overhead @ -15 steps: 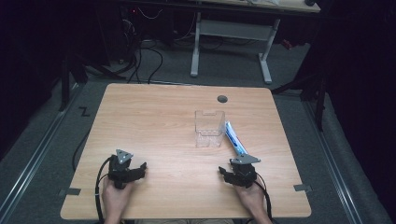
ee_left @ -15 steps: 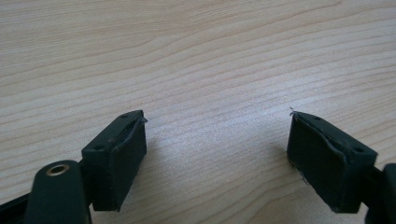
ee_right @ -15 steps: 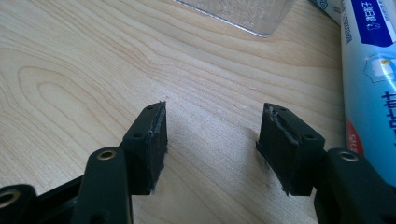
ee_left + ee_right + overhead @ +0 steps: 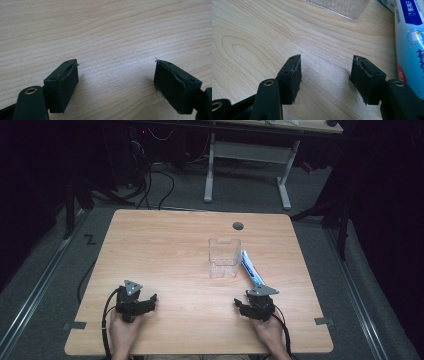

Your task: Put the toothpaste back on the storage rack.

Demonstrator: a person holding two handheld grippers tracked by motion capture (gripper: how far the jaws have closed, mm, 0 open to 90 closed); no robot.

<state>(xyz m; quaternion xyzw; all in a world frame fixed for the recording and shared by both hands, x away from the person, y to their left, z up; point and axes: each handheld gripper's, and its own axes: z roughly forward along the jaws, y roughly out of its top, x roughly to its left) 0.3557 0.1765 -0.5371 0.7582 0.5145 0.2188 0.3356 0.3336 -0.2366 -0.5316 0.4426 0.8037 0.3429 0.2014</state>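
Two grippers, your left gripper [image 4: 148, 301] and right gripper [image 4: 240, 306], gape wide, empty. Your blue-and-white toothpaste tube [image 4: 251, 268] lies just right of the clear plastic container [image 4: 224, 257]; its print reads clearer in the right gripper view.

both grippers [image 4: 150, 300] [image 4: 239, 306] gape empty

From above I see my left claw [image 4: 150, 299] and right claw [image 4: 239, 306] resting low on the worktop [image 4: 165, 250], well apart. A clear container [image 4: 224, 257] stands near the middle, with a blue-white tube [image 4: 251, 268] lying just beside it.
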